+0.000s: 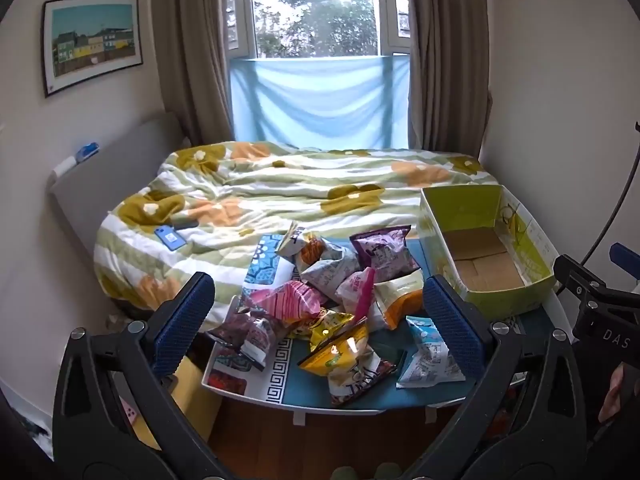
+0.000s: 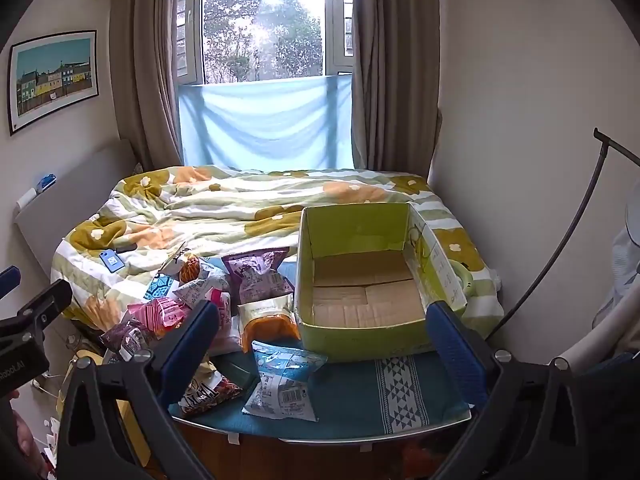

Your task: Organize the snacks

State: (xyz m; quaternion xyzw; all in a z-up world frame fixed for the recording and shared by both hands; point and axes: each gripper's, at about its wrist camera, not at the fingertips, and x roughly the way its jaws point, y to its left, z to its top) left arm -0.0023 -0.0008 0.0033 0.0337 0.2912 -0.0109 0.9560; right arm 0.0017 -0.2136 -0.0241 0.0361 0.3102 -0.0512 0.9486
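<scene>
**Green box empty, snack bags heaped beside it**

Green cardboard forms the box, which stands open-topped on the right part of the surface, a low tray-like top covered by a teal patterned cloth. Nothing lies inside the box; only its brown bottom flaps show.

Left of the box lies the pile of snacks, all on the surface and none in the box. A purple bag leans just beside the box's left wall. An orange-and-cream bag lies in front of the purple one, also close to that wall. A light blue bag lies flat in front of the box's near left corner, its barcode facing up. Further left of the box are a pink striped bag, a yellow bag and a dark maroon bag, overlapping one another at the surface's left edge.

Behind the box stretches a bed with a green-striped flowered quilt. A blue phone rests on the quilt, well to the left of the box.

The left gripper hovers over the pile, its jaws spread wide with nothing between the pads. The right gripper hangs in front of the box, its jaws likewise wide open and holding nothing. Both tilt downward toward the surface.
</scene>
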